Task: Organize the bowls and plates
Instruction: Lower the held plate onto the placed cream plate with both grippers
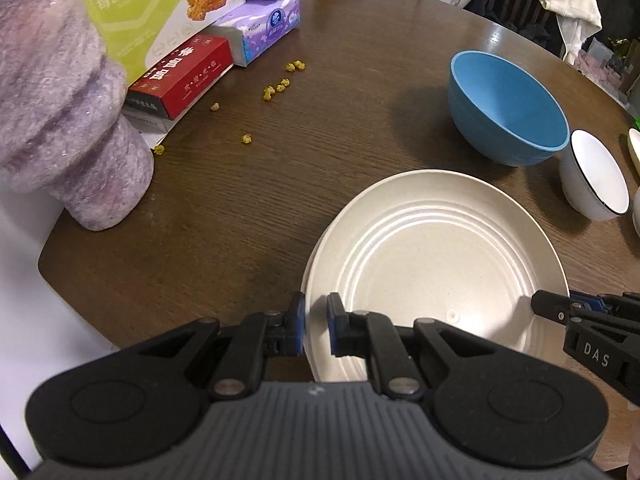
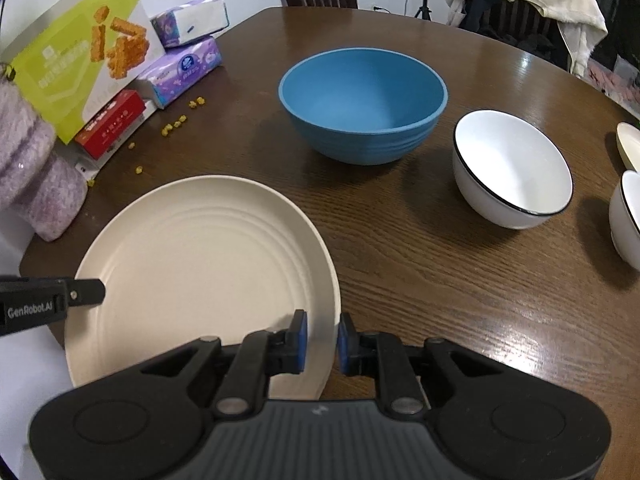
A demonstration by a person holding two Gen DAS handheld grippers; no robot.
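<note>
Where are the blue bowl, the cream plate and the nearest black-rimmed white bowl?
blue bowl (image 2: 362, 100): right wrist view, inner wall.
cream plate (image 2: 200, 256): right wrist view, ridged centre.
white bowl (image 2: 516, 160): right wrist view, inner wall.
</note>
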